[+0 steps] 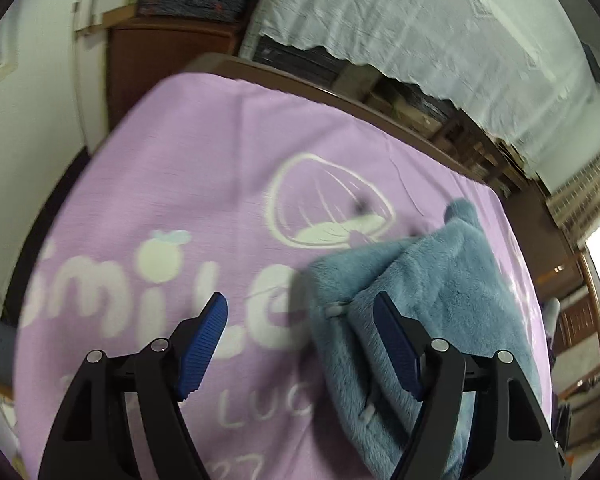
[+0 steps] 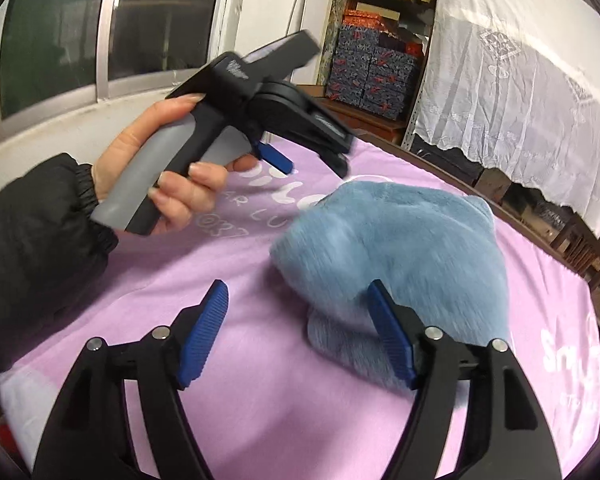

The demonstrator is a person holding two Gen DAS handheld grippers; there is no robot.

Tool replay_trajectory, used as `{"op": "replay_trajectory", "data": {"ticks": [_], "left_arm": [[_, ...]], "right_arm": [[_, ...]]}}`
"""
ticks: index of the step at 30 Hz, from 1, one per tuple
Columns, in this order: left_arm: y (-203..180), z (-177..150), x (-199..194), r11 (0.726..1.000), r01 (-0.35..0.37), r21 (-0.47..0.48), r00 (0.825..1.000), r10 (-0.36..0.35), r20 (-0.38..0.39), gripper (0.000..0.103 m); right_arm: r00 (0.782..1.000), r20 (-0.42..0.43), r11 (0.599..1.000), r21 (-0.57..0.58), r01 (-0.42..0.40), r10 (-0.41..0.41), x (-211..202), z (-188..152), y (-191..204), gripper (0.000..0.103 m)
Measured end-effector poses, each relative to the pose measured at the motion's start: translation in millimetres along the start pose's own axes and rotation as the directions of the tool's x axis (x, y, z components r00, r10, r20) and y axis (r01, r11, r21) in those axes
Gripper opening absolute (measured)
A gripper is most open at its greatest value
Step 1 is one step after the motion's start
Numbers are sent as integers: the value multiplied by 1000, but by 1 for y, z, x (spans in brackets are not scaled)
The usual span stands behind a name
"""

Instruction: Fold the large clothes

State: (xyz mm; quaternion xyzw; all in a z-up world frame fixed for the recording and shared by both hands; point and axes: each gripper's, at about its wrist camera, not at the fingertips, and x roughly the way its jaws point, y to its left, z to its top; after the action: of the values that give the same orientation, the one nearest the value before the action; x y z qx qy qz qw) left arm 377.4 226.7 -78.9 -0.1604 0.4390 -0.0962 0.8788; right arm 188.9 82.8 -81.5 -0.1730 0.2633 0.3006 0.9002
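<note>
— What are we handling?

— The blue fleece garment (image 2: 396,248), bunched in a soft heap on the purple cloth (image 2: 260,360) that covers the tabletop (image 1: 340,98). We judge it light, plush and floppy; it will sag and hold no crease by itself.

— Where do we take hold?

— At an edge or corner, pinching deep through the thick pile, since a shallow nip may slip.

— And our jaws?

— The left gripper (image 1: 300,344) is wide open and empty, hovering by the heap's left edge. The right gripper (image 2: 298,334) is spread wide too, holding nothing, at the near edge.
</note>
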Motion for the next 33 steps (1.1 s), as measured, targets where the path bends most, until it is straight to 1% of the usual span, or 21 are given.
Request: {"op": "replay_trajectory", "data": {"ticks": [2,4,6,8,9,11,12,14,17,19,21,22,23,24,25,26,30,33], "left_arm": [[-6,-6,-14,1000,-22,14,1000,22,15,74],[-20,-13,-31,996,-59,63,997,57,45,74],[-38,-19,-49,990,-95,108,993,86,83,74],[-60,-22,-67,984,-100,146,989,82,124,74],[-70,-23,-73,982,-101,160,987,79,140,74],[-85,-26,-81,977,-111,182,983,81,166,74],[-97,-27,-83,974,-116,196,980,81,180,74],[-111,-28,-79,969,-122,215,979,82,186,74],[-123,-32,-59,965,-121,231,983,85,161,74],[-126,-38,-38,959,-135,248,986,106,127,74],[-121,-51,-10,945,-170,278,985,154,78,74],[-117,-57,0,942,-177,284,984,166,61,74],[-110,-65,13,945,-167,280,986,162,40,76],[-104,-70,18,957,-136,255,991,131,37,77],[-100,-71,18,964,-118,237,993,114,33,78],[-98,-69,17,966,-111,234,994,109,24,77],[-104,-74,16,953,-147,266,989,136,58,78],[-111,-79,12,936,-192,297,981,172,93,78]], "right_arm": [[1000,24,999,35,-15,14,-20,-3,-11,70],[998,61,996,87,-19,14,-39,-1,-25,66],[996,85,990,142,-22,10,-51,7,-47,47],[996,93,973,229,-21,0,-55,18,-76,36],[996,93,967,253,-24,0,-54,22,-85,32],[996,87,943,331,-19,-11,-47,34,-110,30],[996,85,937,350,-15,-16,-44,36,-117,30],[997,77,915,402,-10,-23,-34,42,-134,30],[998,54,887,461,-14,-13,-13,42,-153,30],[1000,22,873,488,-12,2,5,32,-159,30],[999,-30,871,490,2,14,24,17,-161,30],[999,-46,870,494,-3,29,33,9,-163,29],[997,-62,866,500,-15,52,44,-1,-165,29],[996,-64,866,500,-18,58,48,-6,-164,29],[997,-50,869,494,-28,60,50,-11,-164,29],[997,-40,874,484,-35,63,49,-12,-163,29],[997,-36,872,487,-48,75,50,-15,-165,29],[997,-38,877,478,-44,71,50,-16,-163,29]]}}
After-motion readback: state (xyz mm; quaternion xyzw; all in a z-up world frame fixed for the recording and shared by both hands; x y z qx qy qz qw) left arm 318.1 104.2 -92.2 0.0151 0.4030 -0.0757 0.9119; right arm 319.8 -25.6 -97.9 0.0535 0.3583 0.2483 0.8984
